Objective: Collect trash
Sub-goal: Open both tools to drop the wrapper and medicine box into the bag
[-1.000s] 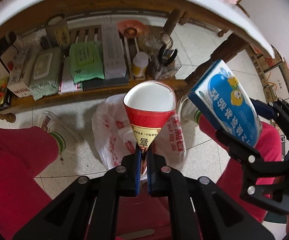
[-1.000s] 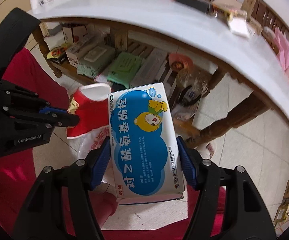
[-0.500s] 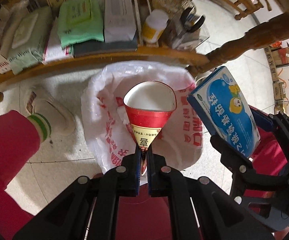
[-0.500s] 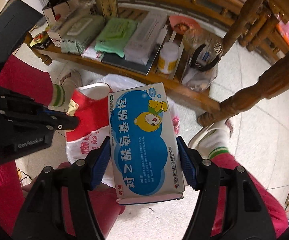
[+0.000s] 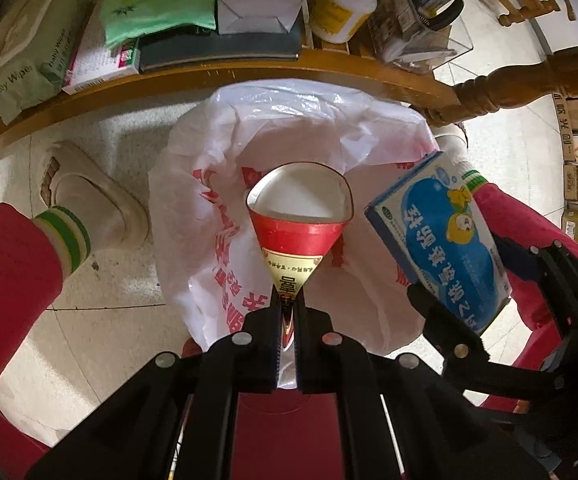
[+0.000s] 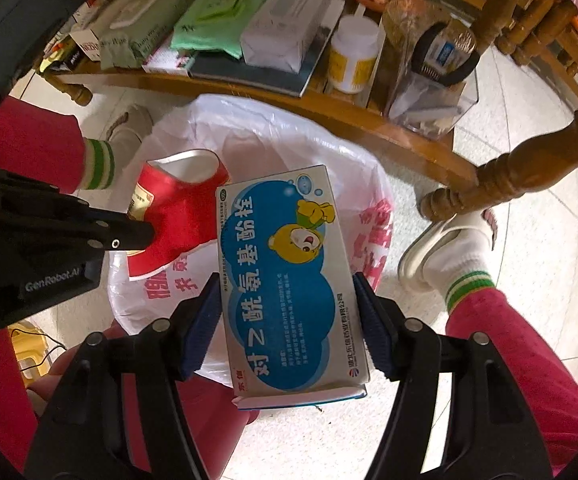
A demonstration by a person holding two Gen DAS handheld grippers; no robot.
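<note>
Red cup (image 5: 299, 220) mouth away, tip clamped | blue box (image 6: 289, 280) lengthwise between fingers

Left gripper (image 5: 288, 312): I am pointing it steeply down, jaws pinched all but shut on the flattened end of the red paper cup (image 5: 299, 224), mouth facing away from me.
Right gripper (image 6: 289, 320): I am aiming it straight down, blue pads pressing both long sides of the blue medicine box (image 6: 289, 276), jaws standing wide around it.
Placement: I am holding the two grippers side by side, left one just beside the right, not touching.
Legs: I am sitting with red trouser legs (image 5: 5, 280) spread apart, one on each side.
Feet: I am wearing white shoes (image 6: 445, 248) and green-striped socks.
</note>
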